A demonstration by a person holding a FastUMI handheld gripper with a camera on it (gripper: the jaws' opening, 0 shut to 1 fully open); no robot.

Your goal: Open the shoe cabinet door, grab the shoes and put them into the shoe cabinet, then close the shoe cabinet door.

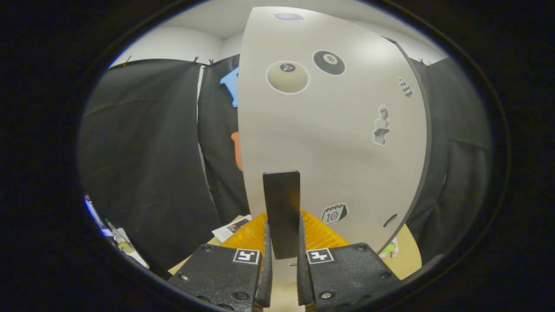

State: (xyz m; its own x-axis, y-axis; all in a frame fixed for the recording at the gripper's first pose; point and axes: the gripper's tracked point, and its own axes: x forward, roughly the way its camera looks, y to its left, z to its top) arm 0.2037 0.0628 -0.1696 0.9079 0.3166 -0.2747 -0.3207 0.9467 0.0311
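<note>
A pale shoe cabinet door [329, 143] stands directly ahead of the gripper [282, 249], swung so that its left edge faces the camera. A dark upright handle [282, 208] juts from the door's lower part, and both fingers [265, 255] press against its sides, clamped around it. Stickers dot the door: a pale ball [287, 77], a black eight ball [329, 62], a small figure [381, 125] and a tag [334, 213] near the handle. Just behind the handle, at the door's foot, lies something ribbed and orange [318, 234]; what it is cannot be told. All this rests on a tan surface [409, 255], with papers [232, 227] to the left. Black cloth [143, 164] hangs behind.
</note>
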